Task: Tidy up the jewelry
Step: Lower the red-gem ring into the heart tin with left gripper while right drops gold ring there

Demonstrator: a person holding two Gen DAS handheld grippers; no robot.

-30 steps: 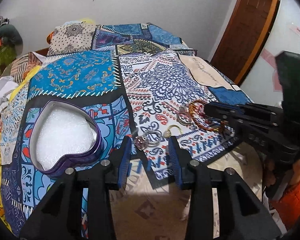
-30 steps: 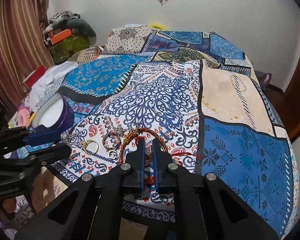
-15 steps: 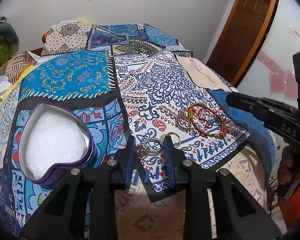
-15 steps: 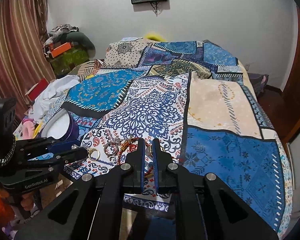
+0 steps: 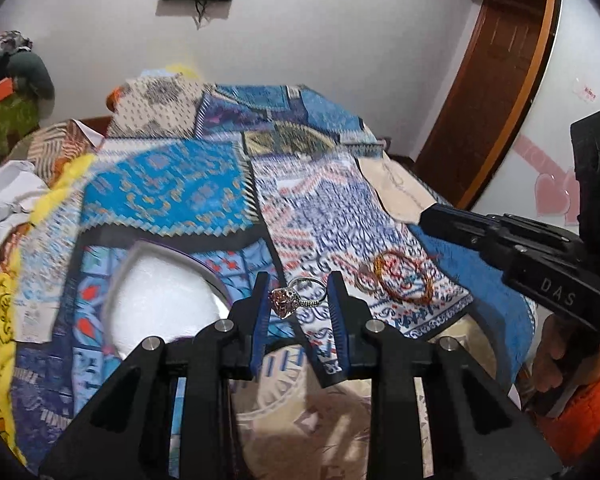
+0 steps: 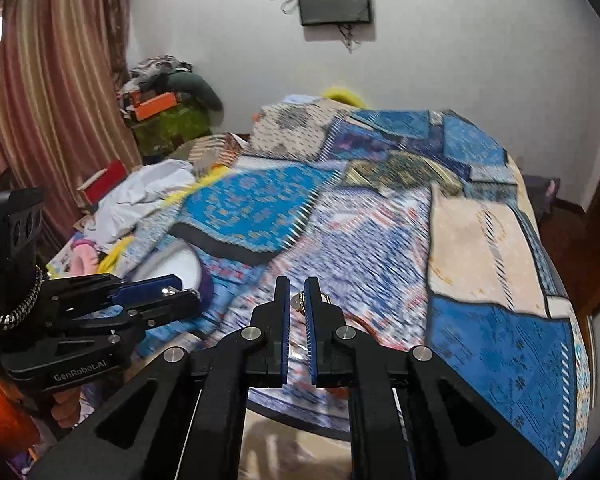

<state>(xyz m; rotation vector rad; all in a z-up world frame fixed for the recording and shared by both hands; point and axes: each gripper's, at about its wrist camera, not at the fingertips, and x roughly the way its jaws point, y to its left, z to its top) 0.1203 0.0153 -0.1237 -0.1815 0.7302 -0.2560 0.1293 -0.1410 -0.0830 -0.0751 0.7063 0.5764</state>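
Both fisheye views look forward and down along their own fingers, from the foot of the bed [image 5: 340,216] toward the far wall. They share the patchwork bedspread [image 6: 380,240], somewhat blurred, and each catches the other claw sideways.

A silver ring [image 5: 300,298] with a pink stone is hanging clamped between the left jaws, beaded bracelets [image 5: 400,276] lying beyond them to the right.

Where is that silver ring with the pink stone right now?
In the left wrist view the silver ring sits pinched between the left gripper's jaws, lifted above the bedspread, between the heart-shaped box and the bracelets.
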